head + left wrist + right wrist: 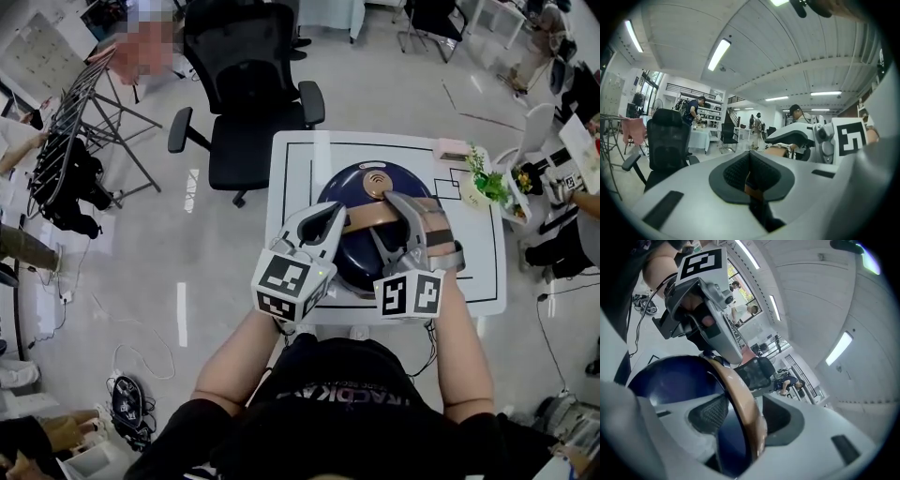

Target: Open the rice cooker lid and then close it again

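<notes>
On the table [292, 173] stands the cooker [351, 274], lid [354, 190] down. The left gripper [751, 179] is pinched tight on the left end of its tan handle [740, 394], and the right gripper [740, 430] clamps the right end. Opening seems to be the step in hand; the next move probably calls for raising both together, slowly and evenly.

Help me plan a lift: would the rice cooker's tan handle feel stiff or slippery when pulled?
Probably stiff: the handle keeps an even arch with the left gripper and right gripper both clamped on it. Likely a bit slippery, since its tan surface looks glossy. The rice cooker under it looks bulky, so expect weight.
</notes>
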The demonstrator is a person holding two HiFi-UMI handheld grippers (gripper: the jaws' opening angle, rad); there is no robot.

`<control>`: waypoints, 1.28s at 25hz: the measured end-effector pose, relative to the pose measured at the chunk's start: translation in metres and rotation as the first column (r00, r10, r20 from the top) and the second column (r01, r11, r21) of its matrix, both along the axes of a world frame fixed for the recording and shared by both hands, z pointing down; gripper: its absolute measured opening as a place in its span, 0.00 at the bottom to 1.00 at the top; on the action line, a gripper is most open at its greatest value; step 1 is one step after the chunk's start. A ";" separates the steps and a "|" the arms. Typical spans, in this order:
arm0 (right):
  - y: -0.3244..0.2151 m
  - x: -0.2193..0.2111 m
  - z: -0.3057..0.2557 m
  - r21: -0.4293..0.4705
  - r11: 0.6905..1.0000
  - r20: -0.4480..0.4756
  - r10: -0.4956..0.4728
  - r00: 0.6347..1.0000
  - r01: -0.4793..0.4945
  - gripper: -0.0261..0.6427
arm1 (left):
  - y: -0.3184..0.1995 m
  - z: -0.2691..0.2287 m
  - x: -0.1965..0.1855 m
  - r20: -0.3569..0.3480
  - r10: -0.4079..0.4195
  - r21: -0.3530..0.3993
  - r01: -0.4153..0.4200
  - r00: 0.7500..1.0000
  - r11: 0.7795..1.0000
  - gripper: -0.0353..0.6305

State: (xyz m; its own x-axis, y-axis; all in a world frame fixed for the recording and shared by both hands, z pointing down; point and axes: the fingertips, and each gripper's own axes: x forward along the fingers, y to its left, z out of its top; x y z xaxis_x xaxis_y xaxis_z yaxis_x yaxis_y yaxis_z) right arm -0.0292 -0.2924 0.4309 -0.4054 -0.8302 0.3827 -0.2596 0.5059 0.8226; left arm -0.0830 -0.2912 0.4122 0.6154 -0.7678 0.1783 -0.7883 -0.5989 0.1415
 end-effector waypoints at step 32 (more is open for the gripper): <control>-0.003 -0.006 0.004 -0.035 0.999 -0.010 0.013 1.000 -0.013 0.34 | 0.006 -0.015 -0.004 -0.022 -0.009 0.040 0.010 1.000 0.999 0.21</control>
